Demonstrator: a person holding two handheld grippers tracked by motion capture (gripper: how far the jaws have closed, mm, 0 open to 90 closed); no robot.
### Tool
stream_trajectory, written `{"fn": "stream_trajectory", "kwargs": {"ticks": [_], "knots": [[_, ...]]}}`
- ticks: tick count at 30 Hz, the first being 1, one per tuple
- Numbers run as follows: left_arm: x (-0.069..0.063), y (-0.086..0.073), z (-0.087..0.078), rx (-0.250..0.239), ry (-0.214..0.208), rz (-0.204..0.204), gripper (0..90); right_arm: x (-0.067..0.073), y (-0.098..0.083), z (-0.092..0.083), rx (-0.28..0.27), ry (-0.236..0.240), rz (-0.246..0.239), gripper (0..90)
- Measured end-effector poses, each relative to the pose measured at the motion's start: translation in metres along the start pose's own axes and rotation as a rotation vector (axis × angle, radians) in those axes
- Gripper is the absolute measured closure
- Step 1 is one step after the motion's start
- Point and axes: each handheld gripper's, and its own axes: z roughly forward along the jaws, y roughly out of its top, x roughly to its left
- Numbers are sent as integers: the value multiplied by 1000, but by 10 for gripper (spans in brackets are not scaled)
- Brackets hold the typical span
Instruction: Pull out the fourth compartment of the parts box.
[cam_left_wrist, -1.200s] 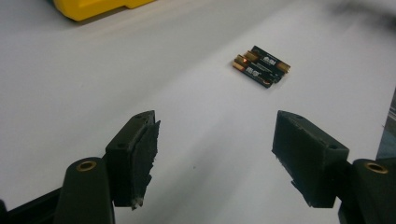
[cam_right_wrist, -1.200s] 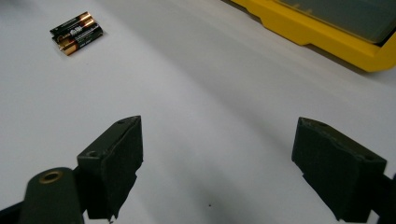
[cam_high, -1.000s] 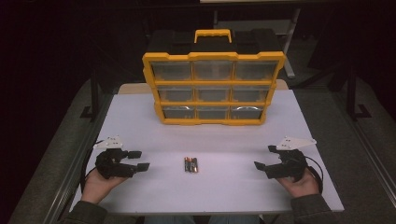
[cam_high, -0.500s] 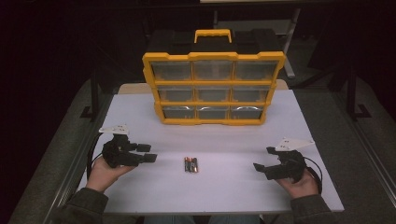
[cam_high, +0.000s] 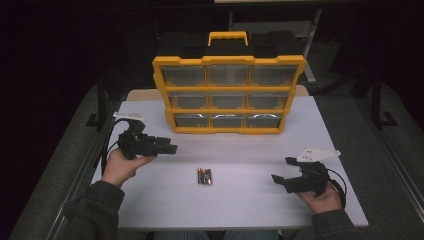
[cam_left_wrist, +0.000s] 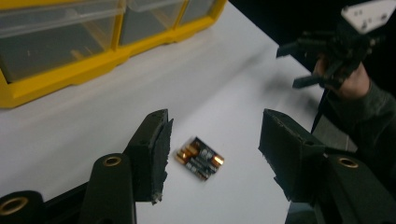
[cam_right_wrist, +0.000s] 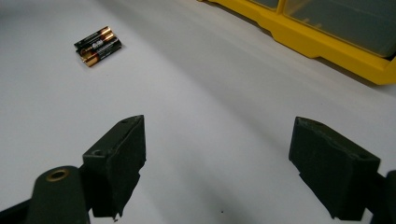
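White table (cam_high: 250, 200): batteries (cam_high: 204, 176) between parted left claw (cam_high: 167, 148), right claw (cam_high: 282, 172).

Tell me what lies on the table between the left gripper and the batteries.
Nothing: in the high view, only bare white table separates the left gripper from the batteries. The left gripper view shows the same, with the batteries lying beyond its open jaws.

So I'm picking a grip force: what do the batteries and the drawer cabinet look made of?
Batteries: seemingly metal cells in a glossy black wrap, judging by their shiny copper-coloured ends. Drawer cabinet: looks like moulded plastic, with an opaque yellow frame and clear, slightly glossy drawer fronts that you can see through.
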Motion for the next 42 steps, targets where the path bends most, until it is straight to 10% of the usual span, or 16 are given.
{"fn": "stream_trajectory", "kwargs": {"ticks": [20, 42], "knots": [[18, 55, 17, -189, 71, -217, 492, -2, 1, 1, -5, 1, 3, 178], [40, 61, 50, -442, 128, -430, 679, -4, 1, 2, -13, 8, -11, 186]]}}
